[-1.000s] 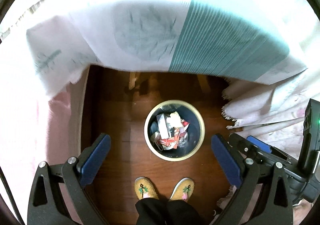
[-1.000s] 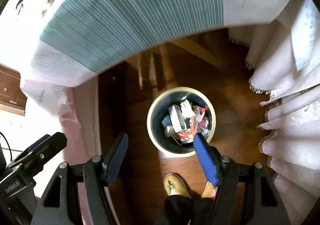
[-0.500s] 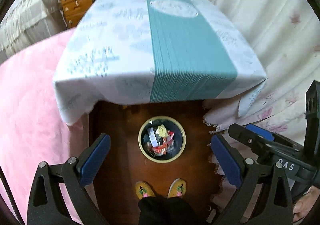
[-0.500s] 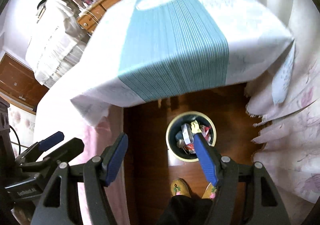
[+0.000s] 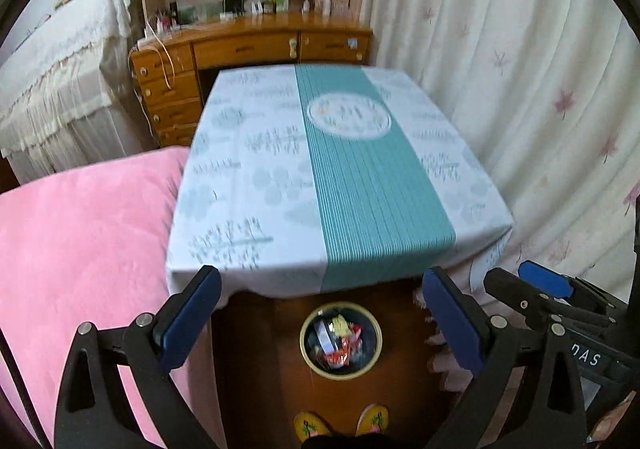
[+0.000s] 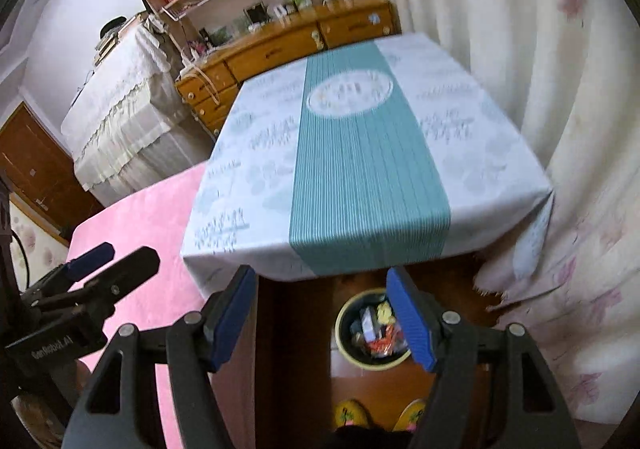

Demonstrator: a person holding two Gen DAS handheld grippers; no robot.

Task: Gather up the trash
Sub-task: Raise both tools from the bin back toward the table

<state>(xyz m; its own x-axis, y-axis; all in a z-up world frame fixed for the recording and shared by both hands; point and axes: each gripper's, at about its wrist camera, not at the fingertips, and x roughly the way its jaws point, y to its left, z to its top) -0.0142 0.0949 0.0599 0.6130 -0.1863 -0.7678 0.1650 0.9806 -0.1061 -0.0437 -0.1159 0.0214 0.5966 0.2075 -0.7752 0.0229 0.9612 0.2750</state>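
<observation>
Left gripper (image 5: 320, 325) wide open, nothing between its blue pads (image 5: 191, 319). Right gripper (image 6: 324, 319) also open and holding nothing, somewhat narrower. Both hang high above the wooden floor (image 5: 260, 369), pointed down and forward.

Round dark trash bin with a cream rim (image 5: 341, 341) sits on the floor just below the near edge of the counter under a white cloth with a teal striped band (image 5: 376, 185). Bin holds crumpled wrappers and paper, red and yellow bits visible (image 5: 340, 337). In the right view the bin (image 6: 374, 333) is partly hidden behind the right pad.

Countertop shows no loose trash that I can make out; frames are slightly blurred. Pink blanket (image 5: 80, 241) to the left, curtain (image 5: 540, 109) to the right.

Judgement: drop step looks finished, task near done or between pieces. Next move calls for scanning the counter and floor for leftover scraps; if one turns up, approach with the open gripper and close on it, then bring it over the bin.
</observation>
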